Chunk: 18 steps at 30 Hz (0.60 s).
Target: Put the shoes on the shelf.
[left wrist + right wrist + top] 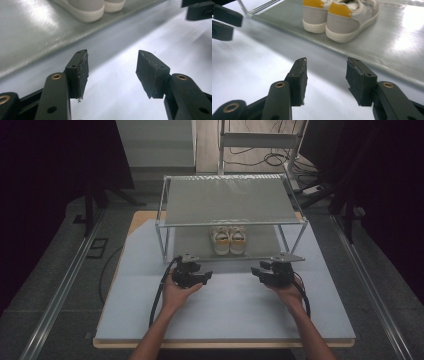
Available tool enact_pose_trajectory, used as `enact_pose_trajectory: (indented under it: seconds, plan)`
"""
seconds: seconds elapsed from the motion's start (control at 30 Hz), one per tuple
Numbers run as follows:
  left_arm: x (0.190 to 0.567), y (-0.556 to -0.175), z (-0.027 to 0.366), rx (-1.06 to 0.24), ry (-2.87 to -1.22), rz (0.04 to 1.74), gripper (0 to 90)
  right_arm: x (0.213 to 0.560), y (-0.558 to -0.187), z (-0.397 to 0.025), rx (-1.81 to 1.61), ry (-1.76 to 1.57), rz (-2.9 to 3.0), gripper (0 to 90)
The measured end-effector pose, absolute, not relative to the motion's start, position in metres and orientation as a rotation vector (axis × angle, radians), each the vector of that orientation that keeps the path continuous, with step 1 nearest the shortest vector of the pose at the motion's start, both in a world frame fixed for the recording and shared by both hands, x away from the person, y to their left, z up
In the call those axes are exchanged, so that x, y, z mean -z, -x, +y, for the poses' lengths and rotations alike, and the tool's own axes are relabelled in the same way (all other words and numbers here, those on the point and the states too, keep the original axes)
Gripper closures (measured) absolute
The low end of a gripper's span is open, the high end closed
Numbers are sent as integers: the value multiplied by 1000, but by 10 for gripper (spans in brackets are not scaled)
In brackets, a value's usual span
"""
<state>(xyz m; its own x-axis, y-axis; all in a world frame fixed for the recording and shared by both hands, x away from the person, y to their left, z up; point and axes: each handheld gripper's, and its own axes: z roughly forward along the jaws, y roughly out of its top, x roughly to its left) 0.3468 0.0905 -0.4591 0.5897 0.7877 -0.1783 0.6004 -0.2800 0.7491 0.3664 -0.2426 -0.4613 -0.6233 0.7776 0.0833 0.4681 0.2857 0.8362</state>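
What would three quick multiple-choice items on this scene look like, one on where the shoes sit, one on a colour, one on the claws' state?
1. Where is the pair of shoes?
A. on the lower shelf of the rack
B. on the rack's top shelf
C. on the floor

2. What colour are the shoes' heel tabs?
A. blue
B. yellow
C. red

3. How do the left claw and right claw stand?
A. both shut
B. one holds a shoe
C. both open, empty

Answers: A, the shoes stand under the top shelf; B, yellow patches show above the heels; C, each claw's jaws stand apart over bare table.
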Motion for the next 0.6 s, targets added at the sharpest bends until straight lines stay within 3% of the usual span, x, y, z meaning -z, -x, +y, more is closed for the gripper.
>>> enact_pose_trajectory:
  seconds: [0.27, 0.6]
  plan:
    - [468, -324, 111, -297, -1995, 1119, 411, 476, -337, -275, -1258, -1157, 2224, 472]
    - [473, -323, 113, -305, -1994, 1137, 400, 482, -330, -285, -1288, -1183, 2210, 461]
